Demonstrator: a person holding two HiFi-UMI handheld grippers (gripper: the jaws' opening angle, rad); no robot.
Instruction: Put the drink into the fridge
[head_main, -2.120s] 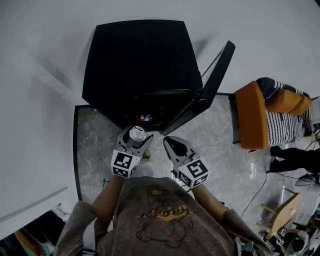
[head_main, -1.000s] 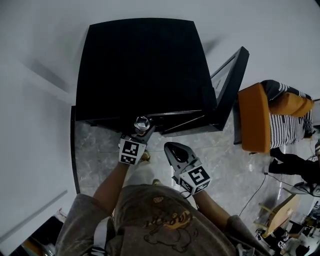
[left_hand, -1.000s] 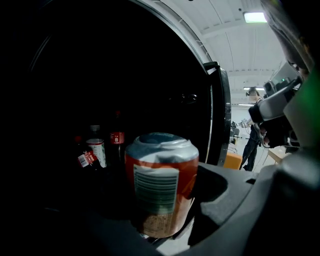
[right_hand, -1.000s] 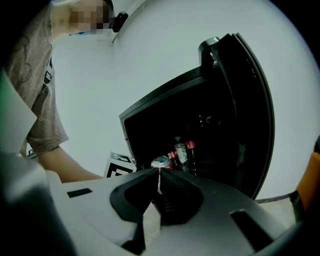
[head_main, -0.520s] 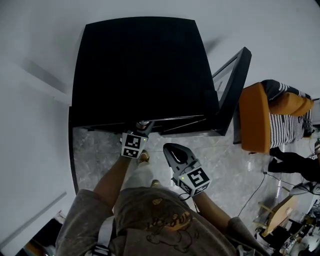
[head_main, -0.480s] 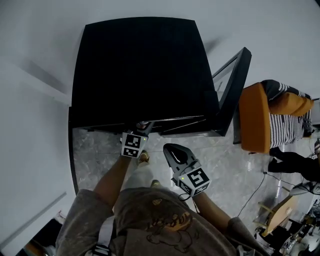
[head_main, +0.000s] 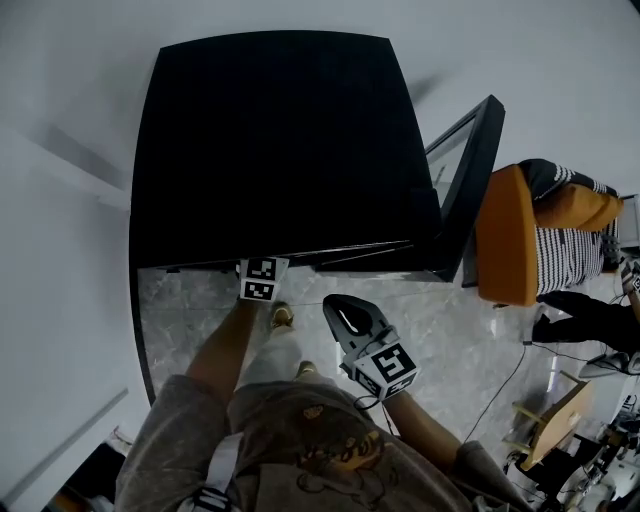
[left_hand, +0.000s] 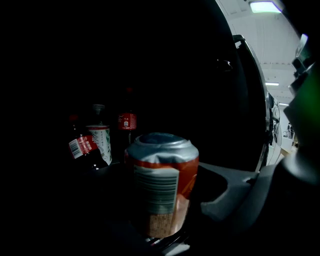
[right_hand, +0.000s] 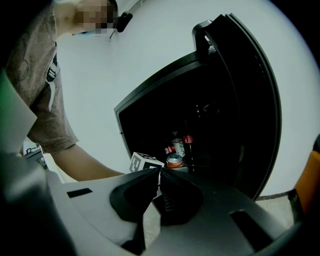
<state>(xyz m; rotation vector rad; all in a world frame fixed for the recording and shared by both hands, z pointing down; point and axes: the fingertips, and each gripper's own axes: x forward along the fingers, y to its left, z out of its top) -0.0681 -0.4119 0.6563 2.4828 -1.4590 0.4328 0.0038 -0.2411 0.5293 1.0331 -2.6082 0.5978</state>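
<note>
And the left gripper (head_main: 261, 279) is in! Two seconds back it was out in front of the fridge (head_main: 280, 140) with the can's top plain to see from above; now only its marker cube pokes out from under the cabinet's top edge. The person has closed right in too, and the black top fills far more of the head view. So the drink has crossed the threshold, and by my reading only the set-down and release are left.

In the left gripper view the red can (left_hand: 161, 185) stands upright between widely spread jaws that grip its dented sides, well inside the dark cabinet. A cola bottle (left_hand: 82, 147), a white-and-green can (left_hand: 100, 142) and a second bottle (left_hand: 127, 120) wait further back on the left. The door (head_main: 465, 180) hangs open on the right.

The right gripper (head_main: 345, 318) has barely moved: outside, jaws pressed together, holding nothing.

Now the murk: the near jaw melts into blackness, the shelf is barely a shape, and I cannot tell whether the can's base touches it yet
</note>
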